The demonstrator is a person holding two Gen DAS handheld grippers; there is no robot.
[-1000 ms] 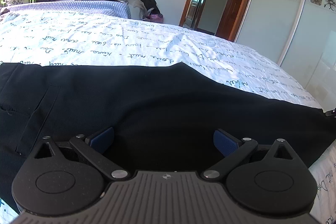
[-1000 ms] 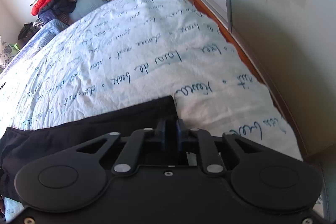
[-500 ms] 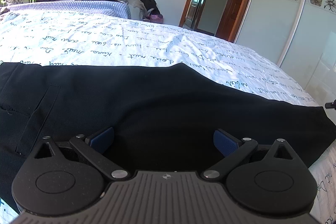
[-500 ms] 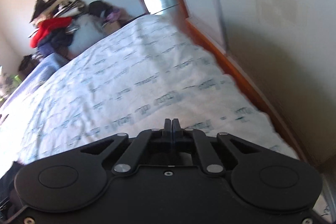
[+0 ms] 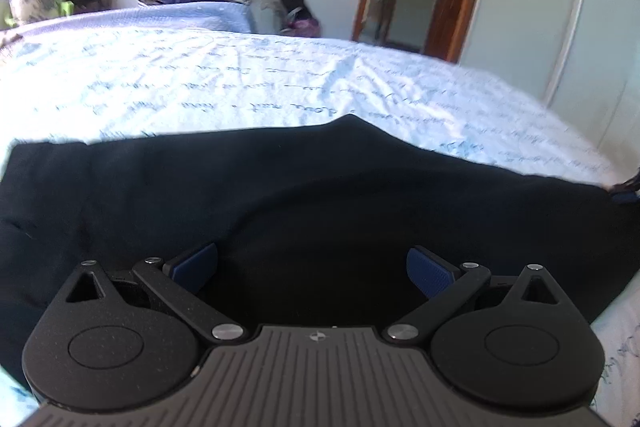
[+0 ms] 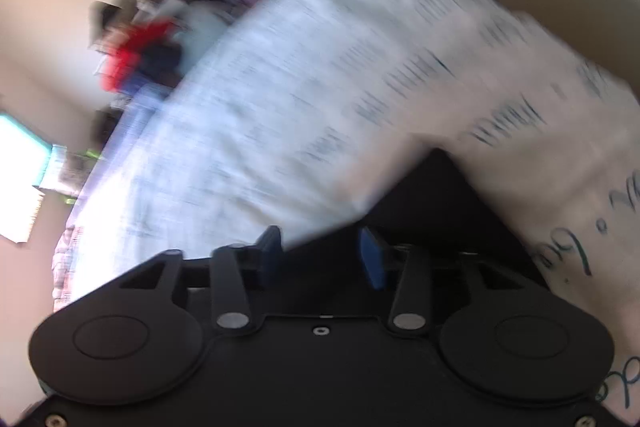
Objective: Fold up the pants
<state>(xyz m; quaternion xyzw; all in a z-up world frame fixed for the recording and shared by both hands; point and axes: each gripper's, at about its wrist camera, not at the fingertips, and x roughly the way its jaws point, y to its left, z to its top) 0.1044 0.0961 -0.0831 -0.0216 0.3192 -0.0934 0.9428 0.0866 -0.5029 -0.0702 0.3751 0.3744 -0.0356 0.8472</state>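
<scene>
Black pants (image 5: 320,195) spread along the bed's (image 5: 240,87) near edge, my left gripper (image 5: 312,267) spread wide above them, my right gripper (image 6: 320,255) opening over their corner, unclamped.

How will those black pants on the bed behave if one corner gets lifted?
The black pants lie flat and follow the bed sheet, so they are probably floppy and would drape. The thin cloth looks light. On the soft sheet they would likely drag and bunch rather than slide cleanly.

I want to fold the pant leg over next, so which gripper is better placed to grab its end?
Probably the right gripper: its opening jaws sit at the corner of the black pants. The left gripper is open over the middle of the cloth.
</scene>
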